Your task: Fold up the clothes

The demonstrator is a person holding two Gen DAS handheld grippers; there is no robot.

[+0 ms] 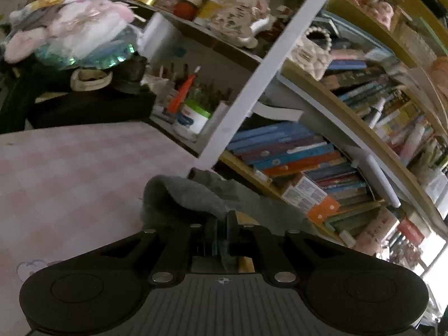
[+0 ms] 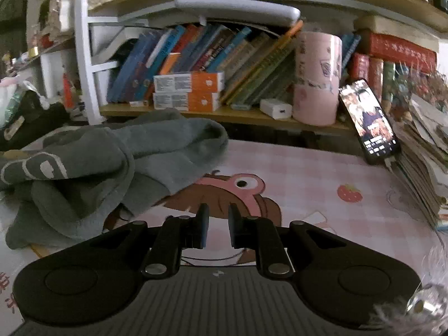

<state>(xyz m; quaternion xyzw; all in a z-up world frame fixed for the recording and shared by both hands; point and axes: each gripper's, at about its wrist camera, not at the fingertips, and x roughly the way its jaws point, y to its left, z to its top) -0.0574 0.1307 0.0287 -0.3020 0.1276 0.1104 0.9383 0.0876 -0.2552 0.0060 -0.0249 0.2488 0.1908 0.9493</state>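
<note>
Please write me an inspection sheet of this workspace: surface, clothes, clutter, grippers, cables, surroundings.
Surface: pink checked tablecloth with cartoon prints.
Job's things: grey garment lies bunched, unfolded.
Clutter: phone leaning, screen lit; paper stack; pink cylinder.
Grippers: left gripper shut on grey garment; right gripper open, empty, above the tablecloth.
Cables: a short one at the phone's base.
Surroundings: shelves of leaning books; soft toys.

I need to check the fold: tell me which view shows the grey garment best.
The right wrist view: the grey garment lies bunched on the pink checked tablecloth, left of the open right gripper. The left wrist view shows only a fold pinched in the left gripper.
</note>
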